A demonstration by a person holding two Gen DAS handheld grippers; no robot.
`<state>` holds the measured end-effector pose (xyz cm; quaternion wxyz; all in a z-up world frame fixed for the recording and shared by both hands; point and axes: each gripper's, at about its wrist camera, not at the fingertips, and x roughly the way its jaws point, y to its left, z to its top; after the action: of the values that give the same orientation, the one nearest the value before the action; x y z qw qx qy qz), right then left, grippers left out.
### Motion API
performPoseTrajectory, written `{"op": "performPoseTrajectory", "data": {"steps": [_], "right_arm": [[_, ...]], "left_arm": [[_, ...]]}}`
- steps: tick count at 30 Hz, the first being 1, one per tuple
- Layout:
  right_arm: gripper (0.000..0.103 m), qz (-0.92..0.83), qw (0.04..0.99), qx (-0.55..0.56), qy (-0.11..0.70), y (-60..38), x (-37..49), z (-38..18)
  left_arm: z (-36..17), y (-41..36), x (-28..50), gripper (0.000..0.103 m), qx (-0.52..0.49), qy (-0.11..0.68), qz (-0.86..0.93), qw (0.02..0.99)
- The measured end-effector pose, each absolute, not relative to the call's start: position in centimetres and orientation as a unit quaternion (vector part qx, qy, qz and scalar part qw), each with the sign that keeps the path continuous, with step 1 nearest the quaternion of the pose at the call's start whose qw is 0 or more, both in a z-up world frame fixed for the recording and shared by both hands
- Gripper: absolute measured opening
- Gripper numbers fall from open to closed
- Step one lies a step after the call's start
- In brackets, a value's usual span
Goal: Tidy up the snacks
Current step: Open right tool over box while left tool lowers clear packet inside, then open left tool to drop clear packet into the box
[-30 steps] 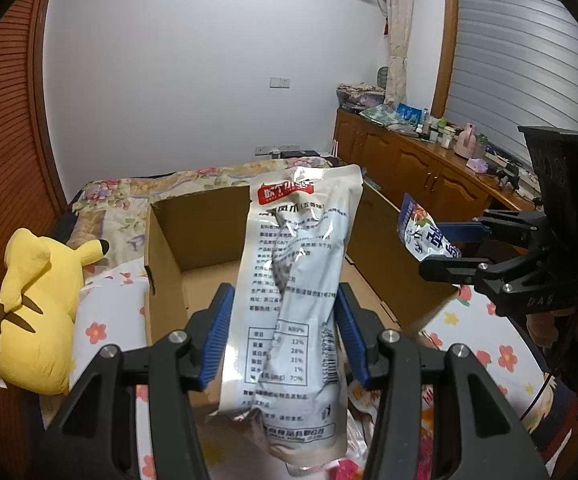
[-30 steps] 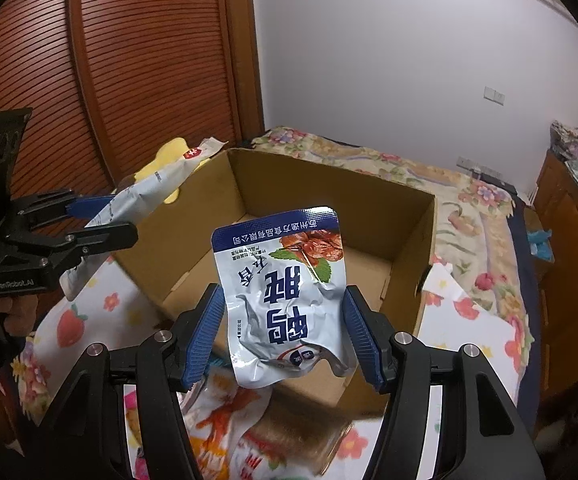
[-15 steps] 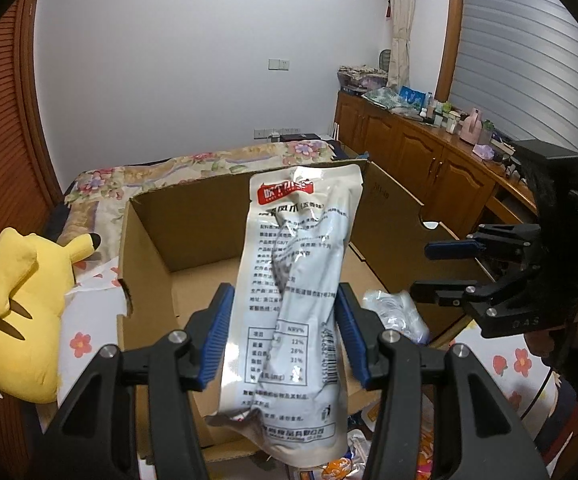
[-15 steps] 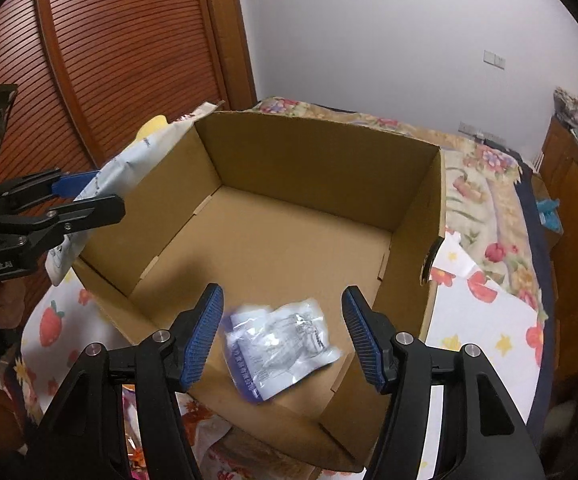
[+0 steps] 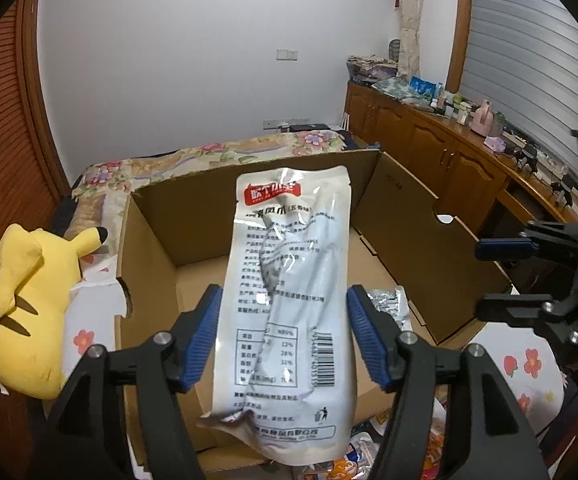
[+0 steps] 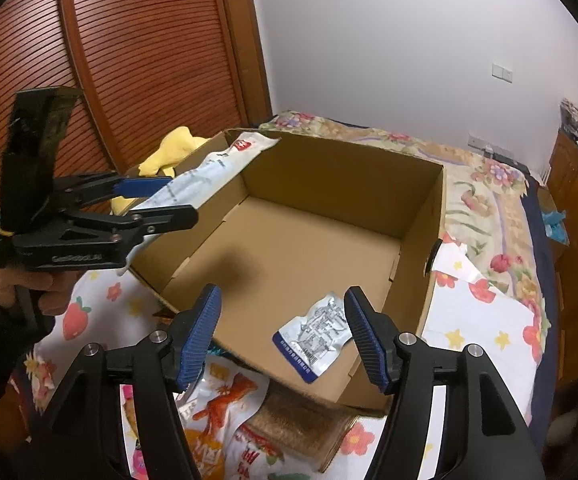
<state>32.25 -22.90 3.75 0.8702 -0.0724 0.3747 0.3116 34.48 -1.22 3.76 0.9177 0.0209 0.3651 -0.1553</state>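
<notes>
The bed (image 6: 489, 184) under its floral cover carries an open cardboard box (image 6: 341, 184), and beside the box's left wall lies a yellow plush toy (image 5: 29, 304). My left fingers (image 5: 285, 332) are closed on a long white snack pouch (image 5: 289, 304), gripping it across its middle; its long axis runs away from me, the red-labelled end pointing up and over the box's near-left wall, the bottom end hanging toward me. My right fingers (image 6: 283, 334) stand wide apart with nothing between them, poised above the box's near-right corner. There, on the box floor, lies a small silver-and-blue snack pouch (image 6: 317, 338), flat, its blue edge toward me. More snack packets (image 6: 225, 420) lie on the bed in front of the box, just outside its near wall.
</notes>
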Motion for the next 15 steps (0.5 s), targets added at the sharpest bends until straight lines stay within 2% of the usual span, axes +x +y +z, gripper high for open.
{"op": "performPoseTrajectory", "data": {"steps": [15], "right_arm": [[0.067, 0.300, 0.877, -0.077, 0.369, -24.0, 28.8, 5.2]], "left_arm": [[5.8, -0.2, 32.9, 0.070, 0.010, 0.334, -0.152, 0.930]]}}
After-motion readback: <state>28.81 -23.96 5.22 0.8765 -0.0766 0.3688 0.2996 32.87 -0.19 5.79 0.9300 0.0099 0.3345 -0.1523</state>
